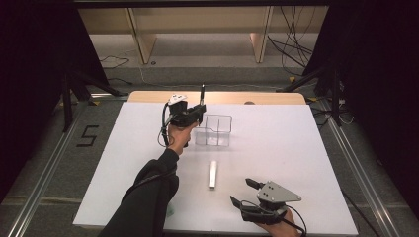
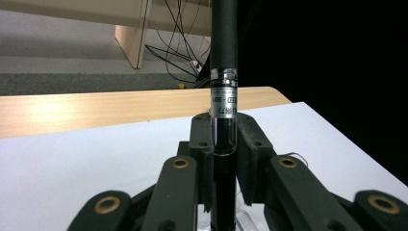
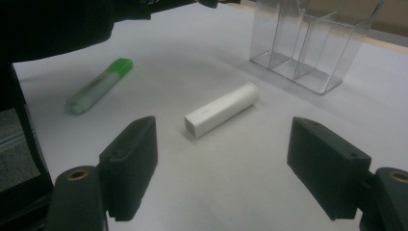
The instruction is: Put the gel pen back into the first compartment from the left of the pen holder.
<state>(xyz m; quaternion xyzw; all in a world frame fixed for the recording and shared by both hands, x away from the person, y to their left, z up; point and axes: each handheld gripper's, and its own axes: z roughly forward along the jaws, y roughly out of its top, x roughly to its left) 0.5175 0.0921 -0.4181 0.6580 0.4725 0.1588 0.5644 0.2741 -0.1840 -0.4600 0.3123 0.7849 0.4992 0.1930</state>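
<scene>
Left gripper [image 2: 223,159] is clamped on an upright black pen [image 2: 224,72] beside the clear organizer [image 1: 214,130], its label legible from the left gripper view, while the right gripper [image 3: 221,168], jaws wide apart, faces a white tube [image 3: 222,109] and a green highlighter [image 3: 98,85] that a sleeve [image 1: 148,197] largely hides from above.

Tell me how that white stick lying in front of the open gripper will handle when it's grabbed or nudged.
The white stick looks rigid, so it probably won't flex between the right gripper fingers. One end looks squared and the other rounded, so a sideways nudge would more likely slide it than roll it far. Its smooth, plastic-looking surface may be somewhat slippery; it seems light for its size.
</scene>
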